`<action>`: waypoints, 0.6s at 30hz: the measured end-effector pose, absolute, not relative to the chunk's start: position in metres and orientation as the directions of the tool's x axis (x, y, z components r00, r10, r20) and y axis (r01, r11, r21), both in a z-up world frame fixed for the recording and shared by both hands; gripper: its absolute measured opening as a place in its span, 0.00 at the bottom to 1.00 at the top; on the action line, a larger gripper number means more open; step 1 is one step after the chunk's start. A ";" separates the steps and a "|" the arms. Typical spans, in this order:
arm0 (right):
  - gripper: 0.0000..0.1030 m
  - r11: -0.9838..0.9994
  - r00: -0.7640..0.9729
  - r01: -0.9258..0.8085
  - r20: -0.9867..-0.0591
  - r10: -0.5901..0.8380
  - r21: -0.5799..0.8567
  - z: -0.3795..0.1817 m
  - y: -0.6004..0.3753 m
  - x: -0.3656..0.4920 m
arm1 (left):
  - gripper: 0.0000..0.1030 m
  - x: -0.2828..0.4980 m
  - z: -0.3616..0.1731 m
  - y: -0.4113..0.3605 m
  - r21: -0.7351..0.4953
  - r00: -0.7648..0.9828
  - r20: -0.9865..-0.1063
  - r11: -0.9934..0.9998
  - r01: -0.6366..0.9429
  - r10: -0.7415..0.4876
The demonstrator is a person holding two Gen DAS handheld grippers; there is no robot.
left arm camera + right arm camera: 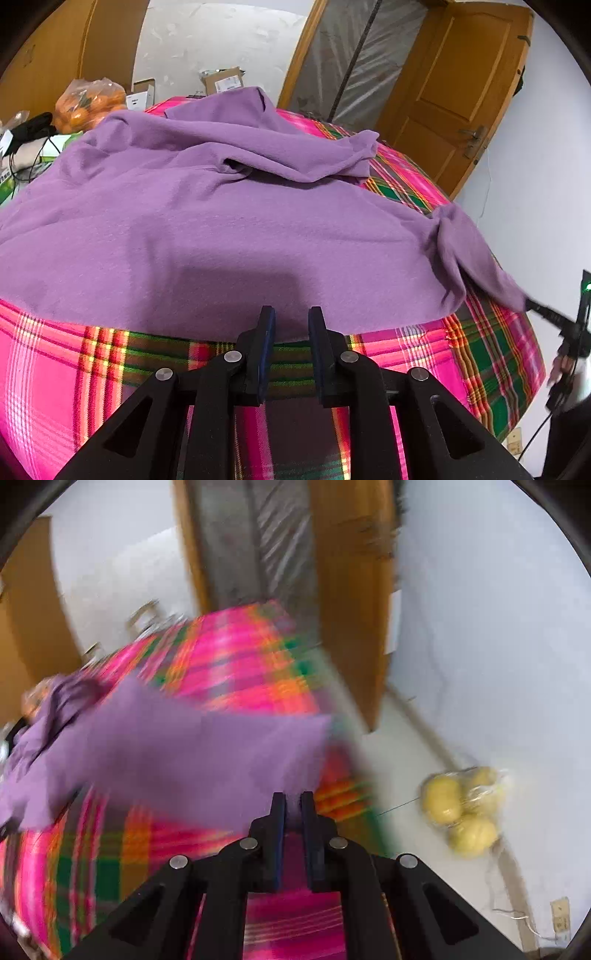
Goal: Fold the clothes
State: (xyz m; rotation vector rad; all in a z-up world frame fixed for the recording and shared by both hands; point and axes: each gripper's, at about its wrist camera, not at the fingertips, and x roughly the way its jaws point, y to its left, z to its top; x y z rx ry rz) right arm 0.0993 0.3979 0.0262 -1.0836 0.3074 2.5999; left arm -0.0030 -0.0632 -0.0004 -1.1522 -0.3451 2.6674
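Note:
A purple long-sleeved garment (192,229) lies spread and rumpled on a pink and green plaid cover (55,376). My left gripper (291,317) is open, its fingertips over the garment's near hem, with nothing clamped between them. One sleeve (476,262) stretches out to the right, where my right gripper (532,306) holds its end. In the blurred right wrist view, the right gripper (293,801) has its fingers nearly together on purple cloth (177,760) that runs up and left over the plaid cover (240,672).
A bag of oranges (88,105), cardboard boxes (223,81) and dark cables (29,129) sit beyond the cover's far left. A wooden door (454,92) stands at the right. A bag of yellow fruit (461,808) lies on the floor by the wall. A hand (561,365) holds the right gripper.

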 end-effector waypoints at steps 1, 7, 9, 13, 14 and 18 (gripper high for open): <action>0.08 -0.912 -0.667 -0.404 -0.704 0.243 0.067 0.033 0.411 0.103 | 0.18 -0.003 0.000 -0.064 -0.299 -0.671 -0.684 -0.949 -0.100 0.286; 0.17 -0.811 -0.635 -0.583 -0.655 0.409 0.059 0.054 0.457 0.125 | 0.18 0.000 0.002 -0.070 -0.313 -0.679 -0.677 -0.946 -0.084 0.284; 0.20 -0.820 -0.645 -0.570 -0.647 0.407 0.052 0.053 0.450 0.124 | 0.18 -0.001 0.002 -0.071 -0.314 -0.681 -0.676 -0.946 -0.080 0.282; 0.23 -0.908 -0.725 -0.411 -0.634 0.269 0.085 0.051 0.407 0.118 | 0.18 0.002 0.005 -0.081 -0.315 -0.693 -0.672 -0.948 -0.052 0.262; 0.24 -0.937 -0.750 -0.337 -0.628 0.208 0.093 0.050 0.390 0.116 | 0.18 0.003 0.005 -0.085 -0.316 -0.697 -0.670 -0.948 -0.043 0.255; 0.31 -0.999 -0.776 -0.025 -0.631 0.000 0.031 0.041 0.313 0.103 | 0.19 0.007 0.009 -0.099 -0.322 -0.713 -0.664 -0.947 -0.001 0.226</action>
